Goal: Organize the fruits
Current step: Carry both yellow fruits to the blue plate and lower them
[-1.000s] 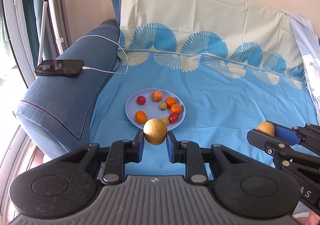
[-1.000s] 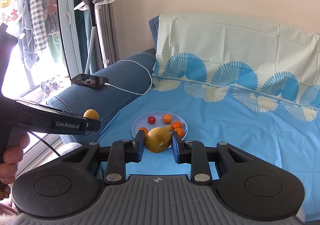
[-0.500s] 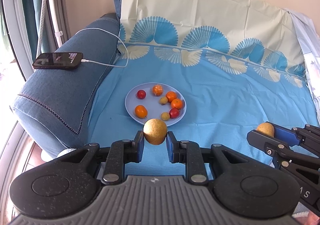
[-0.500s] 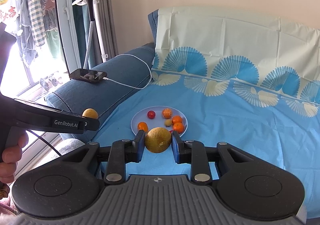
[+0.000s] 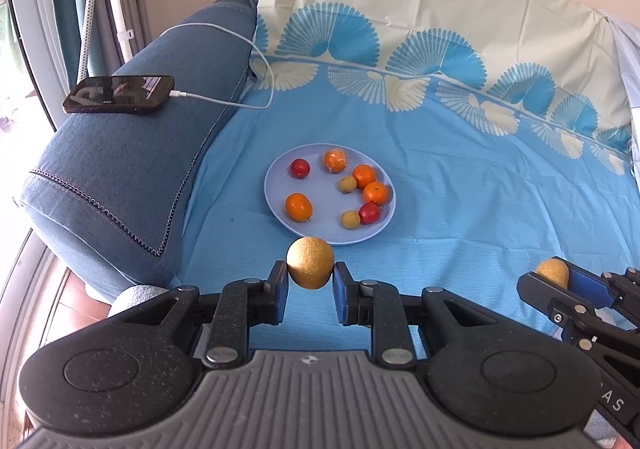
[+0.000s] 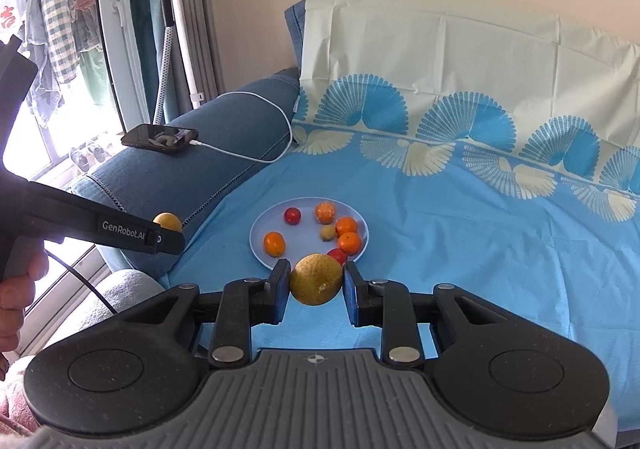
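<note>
A pale blue plate [image 5: 280, 191] [image 6: 260, 237] lies on the blue sheet, holding several small oranges [image 5: 298, 206], red fruits [image 5: 300, 168] and small yellow-brown fruits [image 5: 347, 184]. My left gripper [image 5: 310, 283] is shut on a round golden-brown fruit [image 5: 310, 267], held just before the plate's near rim. My right gripper [image 6: 316, 291] is shut on a similar yellow-brown fruit [image 6: 316, 279], also above the plate's near edge. Each gripper shows in the other's view: the right one [image 5: 554, 273] at the right edge, the left one [image 6: 170, 227] at the left.
A blue sofa arm [image 5: 120, 177] to the left bears a black phone [image 5: 119, 94] on a white charging cable [image 5: 248, 49]. The patterned sheet [image 5: 460, 169] covers the seat and backrest. A garment steamer stand [image 6: 168, 33] and window stand at the far left. A hand [image 6: 16, 289] grips the left handle.
Both grippers have moved forward and slightly down toward the plate, which now shows larger and nearer. Each still holds its fruit.
</note>
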### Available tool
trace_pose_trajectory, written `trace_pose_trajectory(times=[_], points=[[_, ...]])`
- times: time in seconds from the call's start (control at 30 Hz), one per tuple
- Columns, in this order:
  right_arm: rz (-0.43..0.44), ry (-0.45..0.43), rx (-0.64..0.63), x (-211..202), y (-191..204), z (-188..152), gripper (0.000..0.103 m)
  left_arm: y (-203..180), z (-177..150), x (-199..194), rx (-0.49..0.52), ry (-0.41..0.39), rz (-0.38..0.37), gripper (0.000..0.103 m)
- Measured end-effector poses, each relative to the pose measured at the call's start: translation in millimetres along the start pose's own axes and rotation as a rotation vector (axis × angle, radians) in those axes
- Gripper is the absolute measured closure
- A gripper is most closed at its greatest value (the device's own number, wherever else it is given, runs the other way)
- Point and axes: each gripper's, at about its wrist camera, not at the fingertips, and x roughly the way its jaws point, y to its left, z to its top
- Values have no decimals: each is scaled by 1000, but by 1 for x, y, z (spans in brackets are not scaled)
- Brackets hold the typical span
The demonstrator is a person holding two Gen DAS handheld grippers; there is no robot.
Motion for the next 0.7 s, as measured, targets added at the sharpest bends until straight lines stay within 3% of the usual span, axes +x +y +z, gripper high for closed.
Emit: trace_pose_trajectory(times=[0.33,0.7], points=[[-1,59,9,46,-6,9,74,14,34,42,-22,24,29,77],[23,86,-16,140,-11,44,74,18,90,120,-6,46,21,77]])
